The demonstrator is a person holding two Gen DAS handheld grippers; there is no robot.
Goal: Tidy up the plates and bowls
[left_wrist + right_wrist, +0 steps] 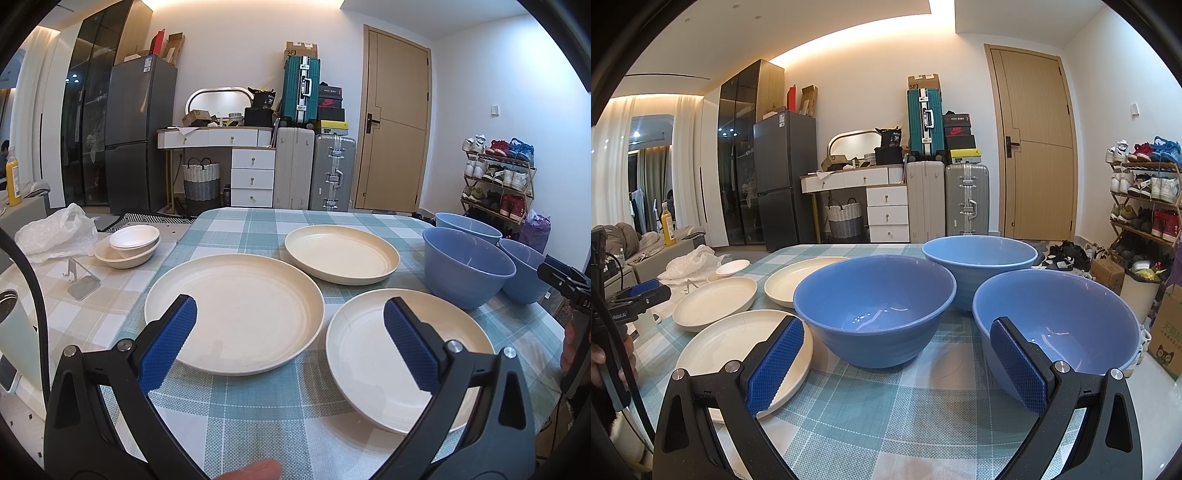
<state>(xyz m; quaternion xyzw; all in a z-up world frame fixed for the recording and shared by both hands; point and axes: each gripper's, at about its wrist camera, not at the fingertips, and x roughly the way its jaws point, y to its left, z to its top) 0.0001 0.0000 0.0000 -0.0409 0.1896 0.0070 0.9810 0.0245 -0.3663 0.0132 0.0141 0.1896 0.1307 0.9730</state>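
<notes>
1. Hovering wide and empty, the left gripper [290, 325] faces three cream plates [236, 310] lying apart on the checked tablecloth [258, 424].
2. Equally wide, the right gripper [897, 360] faces three blue bowls [875, 306].
3. Both sets look light, rigid and slick; pinching the rims seems best.

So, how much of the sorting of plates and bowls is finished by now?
Nothing looks done: three round cream plates lie apart on the checked tablecloth, and three blue plastic bowls stand separately. Nothing is in hand; left tongs and right tongs are open. All stacking is left.
</notes>
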